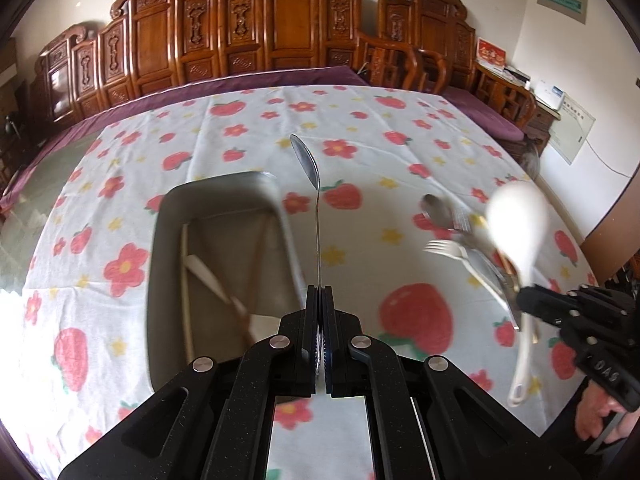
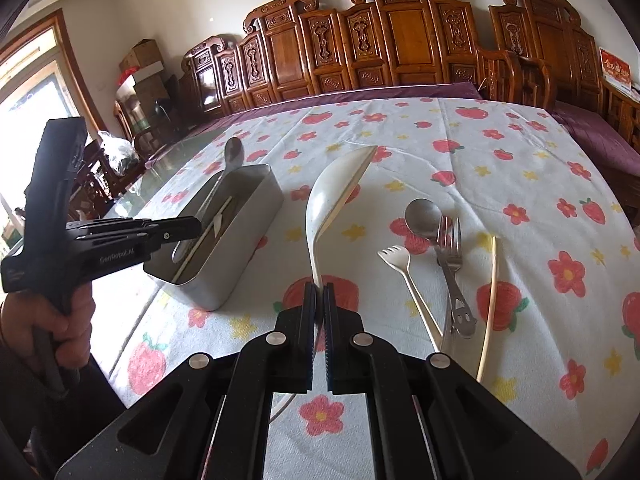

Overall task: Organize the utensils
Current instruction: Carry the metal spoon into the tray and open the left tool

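Left tool [image 1: 319,294] clamped on thin steel spoon [image 1: 306,164]; right tool [image 2: 319,292] on white plastic ladle [image 2: 336,196]. Grey metal bin [image 1: 224,184] at 10 o'clock; narrow grips risk pivoting, dropping short.

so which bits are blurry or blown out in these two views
Left wrist view: the white ladle in the right gripper is smeared by motion, the grey box edges are soft, and the metal spoon in the left gripper stays sharp. Right wrist view: crisp throughout, only the window at left is blown out.
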The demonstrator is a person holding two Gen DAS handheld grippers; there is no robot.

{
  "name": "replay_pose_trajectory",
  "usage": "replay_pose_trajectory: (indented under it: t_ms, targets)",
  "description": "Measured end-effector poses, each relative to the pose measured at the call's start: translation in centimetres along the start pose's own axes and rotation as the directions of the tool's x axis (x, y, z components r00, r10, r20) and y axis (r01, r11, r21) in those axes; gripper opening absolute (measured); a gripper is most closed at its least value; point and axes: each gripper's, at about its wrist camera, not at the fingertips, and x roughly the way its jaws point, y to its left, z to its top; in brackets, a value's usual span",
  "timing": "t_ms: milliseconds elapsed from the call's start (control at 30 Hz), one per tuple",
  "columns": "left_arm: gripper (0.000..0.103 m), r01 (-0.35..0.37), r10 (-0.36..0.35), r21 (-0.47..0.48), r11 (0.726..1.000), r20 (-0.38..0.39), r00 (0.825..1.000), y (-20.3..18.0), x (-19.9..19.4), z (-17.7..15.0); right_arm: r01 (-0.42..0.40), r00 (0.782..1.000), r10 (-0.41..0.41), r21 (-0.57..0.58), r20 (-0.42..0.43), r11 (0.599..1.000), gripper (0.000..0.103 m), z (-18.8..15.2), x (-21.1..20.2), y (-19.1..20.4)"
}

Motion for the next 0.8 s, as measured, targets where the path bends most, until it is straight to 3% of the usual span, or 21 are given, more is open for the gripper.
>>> replay_pose_trajectory:
  t_ms: [433, 567, 800]
  targets:
    - [0.001, -0.018, 0.015, -0.094, 0.995, -0.032, 0.999, 5.2, 3.1, -0.3, 0.066, 0.998, -0.066, -0.005, 0.003, 0.998, 0.005, 1.9, 0.0, -0.8]
    - [0.001, -0.048, 0.047, -0.072, 0.996, -0.024, 0.999, 5.2, 3.3, -0.3, 0.059, 0.998, -0.059, -0.024, -0.010, 0.998, 0.005, 2.4, 1.2, 0.5]
    - [0.001, -0.044, 0.040, -0.073, 0.996, -0.048, 0.998, 5.5, 4.0, -0.3, 0.042, 0.999, -0.043, -0.071, -0.015, 0.997, 0.005, 3.6, 2.4, 3.5]
